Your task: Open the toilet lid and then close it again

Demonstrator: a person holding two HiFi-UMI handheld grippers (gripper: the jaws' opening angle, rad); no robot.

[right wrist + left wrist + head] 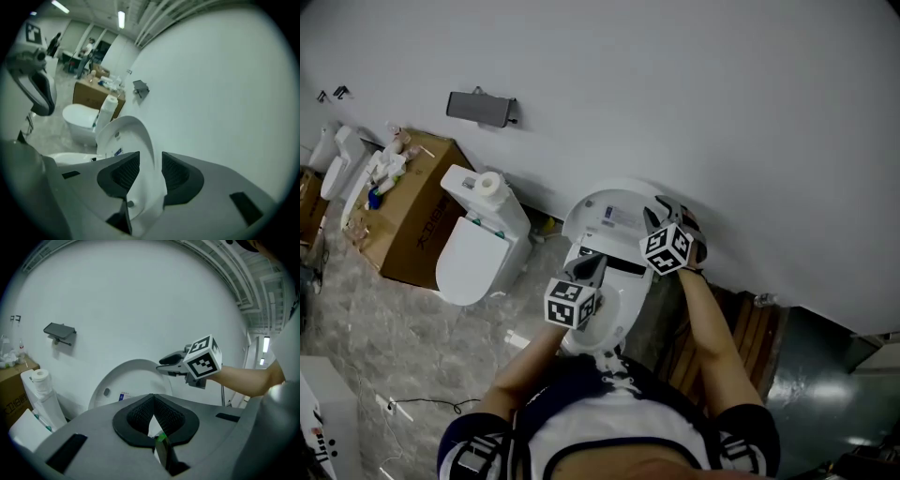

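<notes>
The white oval plastic toilet lid [602, 210] stands raised, nearly upright and close to the plain white wall [694, 84], its underside with a small printed label facing the person. It is hinged at the back of the white toilet bowl [614, 298]. It looks like a stiff moulded shell, probably light for its size, with a smooth glossy skin that fingers could slide on. The thin free rim, farthest from the hinge, seems the best place to take hold, since it fits between the fingers and gives the most leverage. Let go partway, it would likely drop and bang on the seat, so it probably needs guiding down. The right gripper [662, 216] is at the lid's upper right edge. In the right gripper view its fingers [123, 172] stand partly apart with the rim between them, and I cannot see them pinching it. The left gripper [591, 269] hangs lower, over the bowl, its fingers [140, 411] closed together on nothing. Further out, a second white toilet [473, 261] with a paper roll [490, 183] on its tank stands on the grey marbled floor [403, 328] beside a brown cardboard box [422, 220].
</notes>
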